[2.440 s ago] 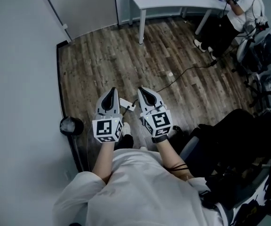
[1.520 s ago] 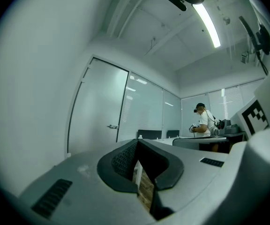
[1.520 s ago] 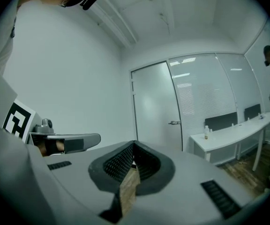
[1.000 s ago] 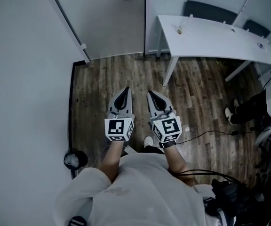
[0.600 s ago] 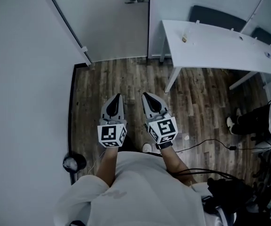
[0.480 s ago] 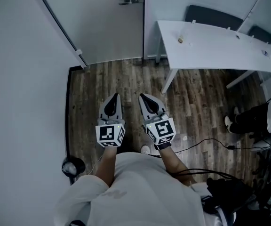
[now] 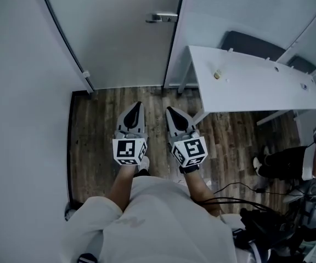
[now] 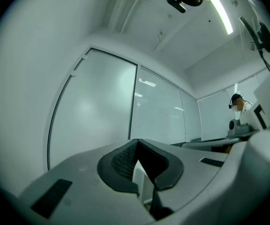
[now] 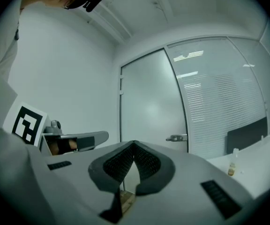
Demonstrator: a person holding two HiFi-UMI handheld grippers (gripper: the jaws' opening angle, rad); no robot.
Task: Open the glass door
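The frosted glass door stands closed ahead of me, with a metal lever handle at its right edge. The door and the handle also show in the right gripper view; the left gripper view shows the door pane. Both grippers are held side by side over the wooden floor, pointing at the door and short of it. My left gripper is shut and holds nothing. My right gripper is shut and holds nothing as well.
A white desk with a small bottle stands to the right of the door, dark chairs behind it. A white wall runs along the left. A seated person and floor cables are at the right.
I have walked toward the door with both grippers held out; the door and handle are nearer and larger now. The grippers stayed shut and side by side.
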